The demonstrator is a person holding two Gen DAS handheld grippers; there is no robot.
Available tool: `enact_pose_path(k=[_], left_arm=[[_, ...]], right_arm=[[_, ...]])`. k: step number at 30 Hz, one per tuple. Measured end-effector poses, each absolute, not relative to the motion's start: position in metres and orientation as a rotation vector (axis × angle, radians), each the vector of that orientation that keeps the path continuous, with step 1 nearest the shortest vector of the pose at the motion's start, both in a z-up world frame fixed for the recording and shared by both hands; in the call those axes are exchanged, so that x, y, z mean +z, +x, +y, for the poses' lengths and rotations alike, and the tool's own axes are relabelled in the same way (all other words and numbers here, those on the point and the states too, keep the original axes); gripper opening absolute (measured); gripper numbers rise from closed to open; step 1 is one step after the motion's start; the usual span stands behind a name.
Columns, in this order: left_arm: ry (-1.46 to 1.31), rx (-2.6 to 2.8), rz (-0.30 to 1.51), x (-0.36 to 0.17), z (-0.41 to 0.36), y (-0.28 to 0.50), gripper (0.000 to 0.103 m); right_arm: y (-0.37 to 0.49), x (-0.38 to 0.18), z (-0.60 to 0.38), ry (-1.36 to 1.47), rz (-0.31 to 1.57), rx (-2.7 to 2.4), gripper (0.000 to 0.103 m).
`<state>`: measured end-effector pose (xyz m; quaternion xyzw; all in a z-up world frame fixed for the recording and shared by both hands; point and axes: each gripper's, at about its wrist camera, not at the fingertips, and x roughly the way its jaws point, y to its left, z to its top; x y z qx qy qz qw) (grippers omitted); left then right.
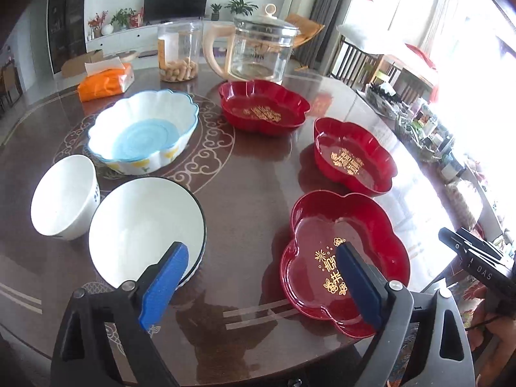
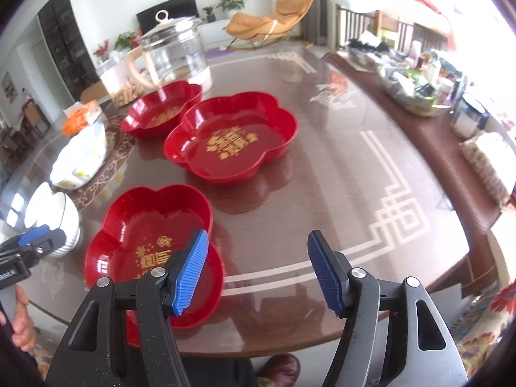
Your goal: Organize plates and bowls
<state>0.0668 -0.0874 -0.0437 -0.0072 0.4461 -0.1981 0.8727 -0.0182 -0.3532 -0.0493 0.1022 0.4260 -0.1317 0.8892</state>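
Three red flower-shaped plates lie on the brown table: a near one (image 1: 342,258) (image 2: 151,245), a middle one (image 1: 353,154) (image 2: 232,135) and a far one (image 1: 262,106) (image 2: 161,109). At left are a white bowl with a dark rim (image 1: 145,229), a smaller white bowl (image 1: 64,195) and a scalloped white and blue bowl (image 1: 143,130) (image 2: 80,154). My left gripper (image 1: 261,254) is open and empty, above the table between the dark-rimmed bowl and the near red plate. My right gripper (image 2: 256,242) is open and empty, just right of the near red plate.
A glass kettle (image 1: 258,48) (image 2: 174,54), a jar of snacks (image 1: 179,53) and an orange tissue pack (image 1: 106,80) stand at the table's far side. A cluttered sideboard (image 2: 419,77) runs along the right. The table edge (image 2: 290,348) is close below me.
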Motion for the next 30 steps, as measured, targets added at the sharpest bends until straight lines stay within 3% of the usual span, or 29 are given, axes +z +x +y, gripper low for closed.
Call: enact_pose_path(k=[8, 11, 16, 23, 30], left_arm=[[0.066, -0.291, 0.762, -0.009, -0.057, 0.036, 0.094], [0.071, -0.265, 0.732, -0.006, -0.045, 0.025, 0.103], [0.077, -0.265, 0.701, -0.009, -0.036, 0.008, 0.103], [0.035, -0.259, 0.693, -0.019, -0.026, -0.009, 0.103], [-0.003, -0.268, 0.816, -0.047, -0.032, 0.000, 0.103]], right_arm=[[-0.056, -0.029, -0.362, 0.214, 0.871, -0.394, 0.072], [-0.066, -0.021, -0.354, 0.204, 0.854, -0.372, 0.072], [-0.074, -0.013, -0.332, 0.136, 0.772, -0.322, 0.072], [-0.065, -0.049, -0.346, 0.178, 0.769, -0.345, 0.072], [-0.016, -0.109, -0.401, 0.201, 0.868, -0.432, 0.072]])
